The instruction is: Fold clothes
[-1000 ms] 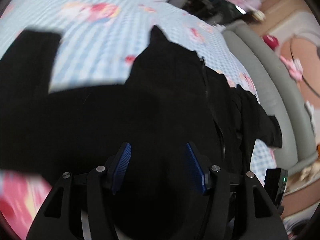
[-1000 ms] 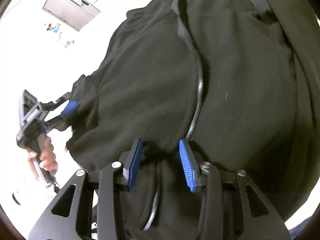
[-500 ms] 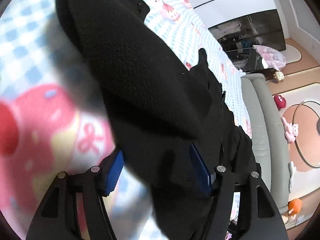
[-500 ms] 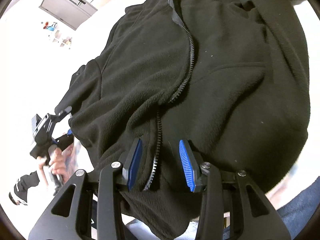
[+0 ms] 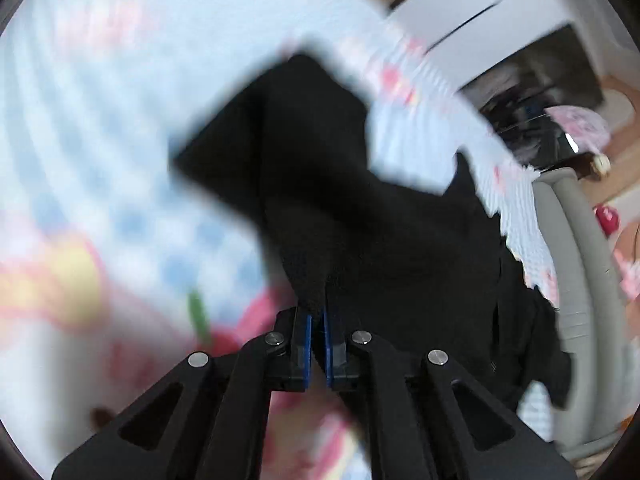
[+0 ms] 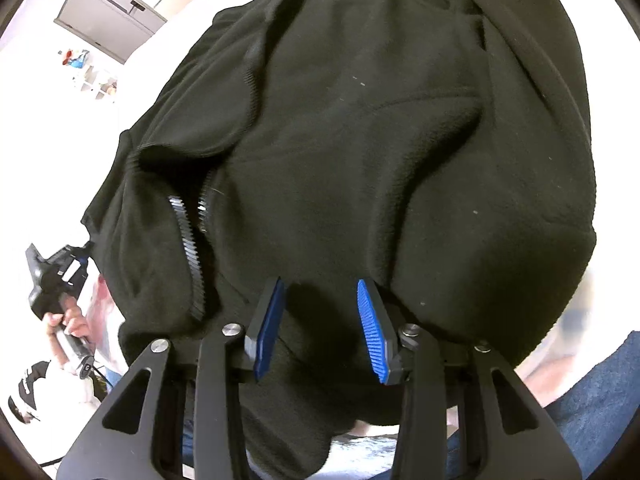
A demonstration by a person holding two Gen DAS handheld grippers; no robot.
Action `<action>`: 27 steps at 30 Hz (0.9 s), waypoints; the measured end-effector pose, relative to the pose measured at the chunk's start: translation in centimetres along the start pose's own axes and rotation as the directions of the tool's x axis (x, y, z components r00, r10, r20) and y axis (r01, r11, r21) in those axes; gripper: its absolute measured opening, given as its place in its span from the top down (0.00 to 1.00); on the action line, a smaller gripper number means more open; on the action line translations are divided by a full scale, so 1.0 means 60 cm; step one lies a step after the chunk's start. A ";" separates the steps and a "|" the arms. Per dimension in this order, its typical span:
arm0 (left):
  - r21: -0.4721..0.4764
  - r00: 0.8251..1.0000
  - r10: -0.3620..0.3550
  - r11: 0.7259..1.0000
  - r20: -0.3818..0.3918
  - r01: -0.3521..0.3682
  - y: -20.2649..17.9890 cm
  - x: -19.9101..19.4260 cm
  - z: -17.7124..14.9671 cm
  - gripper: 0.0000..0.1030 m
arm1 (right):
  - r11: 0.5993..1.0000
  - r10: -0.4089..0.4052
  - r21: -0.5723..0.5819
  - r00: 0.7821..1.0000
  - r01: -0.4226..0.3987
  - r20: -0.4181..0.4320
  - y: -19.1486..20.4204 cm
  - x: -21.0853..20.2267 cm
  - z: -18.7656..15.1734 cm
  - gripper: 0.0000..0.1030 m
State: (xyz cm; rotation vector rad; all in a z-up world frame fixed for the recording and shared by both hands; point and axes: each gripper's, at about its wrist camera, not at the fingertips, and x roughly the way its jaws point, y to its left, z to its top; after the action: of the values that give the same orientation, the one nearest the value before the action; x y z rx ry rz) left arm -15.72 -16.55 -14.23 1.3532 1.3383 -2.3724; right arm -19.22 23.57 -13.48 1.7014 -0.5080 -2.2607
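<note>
The left gripper (image 5: pixel 316 330) has its jaws pressed almost together on a thin fold of the black fleece jacket (image 5: pixel 360 220), the cloth rising straight out from between the blue pads and spreading ahead of them into a broad, dark sheet — its far edge ends in a blunt corner against the bed sheet (image 5: pixel 100 128), a pale blue check with blurred pink and yellow cartoon prints. To the right of those jaws more of the jacket lies bunched along the bed's grey padded edge (image 5: pixel 576 280). The right gripper (image 6: pixel 322 326) points into the body of the same jacket (image 6: pixel 380 140) with its jaws standing wide apart, the ribbed blue pads bare and nothing between them; the fleece hangs just ahead, soft and matte, puckered into rounded folds. Left of these jaws a coarse-toothed zip (image 6: pixel 192 256) runs down a parted seam. Farther left, the person's hand (image 6: pixel 70 326) wraps the other tool's black handle, held low beside the jacket's edge, and blue denim (image 6: pixel 592 392) shows at the lower right.
</note>
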 end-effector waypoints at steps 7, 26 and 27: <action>0.100 0.995 -0.097 0.991 0.038 0.093 -0.055 -0.054 -0.060 0.74 | 1.000 0.008 -0.004 1.000 -0.008 0.011 -0.009 -0.027 -0.018 0.62; 0.547 0.913 0.031 0.809 -0.406 0.215 -0.233 0.084 -0.255 0.62 | 0.948 0.248 -0.176 0.961 -0.266 -0.121 0.127 0.042 -0.023 0.53; 0.528 0.910 0.017 0.819 -0.414 0.225 -0.223 0.082 -0.251 0.62 | 0.948 0.231 -0.192 0.964 -0.253 -0.131 0.135 0.052 -0.024 0.62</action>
State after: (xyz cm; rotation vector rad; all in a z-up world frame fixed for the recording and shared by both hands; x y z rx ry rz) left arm -15.21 4.14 -12.58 2.0679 0.7853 -2.8171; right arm -18.67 14.82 -13.08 1.5534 -0.4157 -1.9634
